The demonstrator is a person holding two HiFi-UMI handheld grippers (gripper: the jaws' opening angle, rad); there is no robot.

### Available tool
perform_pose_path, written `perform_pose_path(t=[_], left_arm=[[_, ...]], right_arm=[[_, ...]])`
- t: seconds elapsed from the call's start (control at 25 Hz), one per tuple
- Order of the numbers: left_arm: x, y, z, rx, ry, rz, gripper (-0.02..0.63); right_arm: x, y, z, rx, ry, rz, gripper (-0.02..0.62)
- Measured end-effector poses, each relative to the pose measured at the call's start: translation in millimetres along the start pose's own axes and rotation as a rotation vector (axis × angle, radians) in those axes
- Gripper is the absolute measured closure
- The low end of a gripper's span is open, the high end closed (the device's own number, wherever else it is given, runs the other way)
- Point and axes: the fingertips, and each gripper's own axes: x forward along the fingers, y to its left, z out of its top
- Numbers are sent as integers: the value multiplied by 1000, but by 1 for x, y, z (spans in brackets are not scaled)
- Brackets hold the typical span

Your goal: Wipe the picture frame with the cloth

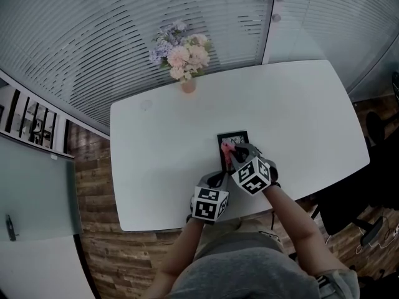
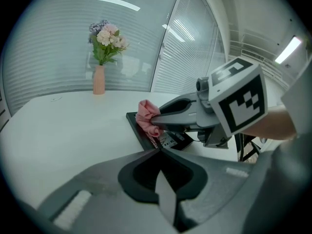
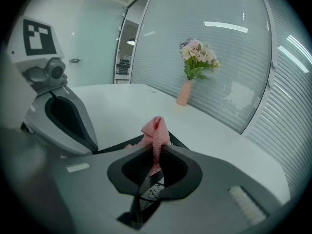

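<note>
A black picture frame (image 1: pixel 237 136) lies flat on the white table (image 1: pixel 299 117), near its front edge. My right gripper (image 1: pixel 229 152) is shut on a bunched pink cloth (image 1: pixel 227 147) and presses it onto the frame. In the right gripper view the cloth (image 3: pixel 156 129) sticks up out of the shut jaws (image 3: pixel 156 152). The left gripper (image 1: pixel 219 179) sits at the frame's near edge, and its shut jaws (image 2: pixel 159 151) pinch that edge of the frame (image 2: pixel 140 132). The left gripper view also takes in the right gripper (image 2: pixel 157 124) holding the cloth (image 2: pixel 146 114).
A pink vase of pastel flowers (image 1: pixel 184 61) stands at the table's far edge. A glass wall with blinds runs behind the table. A dark office chair (image 1: pixel 368 217) is at the right, on a wooden floor.
</note>
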Motion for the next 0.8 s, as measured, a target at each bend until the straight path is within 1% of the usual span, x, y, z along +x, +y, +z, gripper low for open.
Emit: perform_pose_path(t=[0.24, 0.8], left_arm=[[0, 1, -1, -6, 7, 2, 603], [0, 1, -1, -11, 9, 6, 603]], right_arm=[[10, -9, 4, -7, 10, -14, 557], [23, -24, 8, 22, 28, -50, 557]])
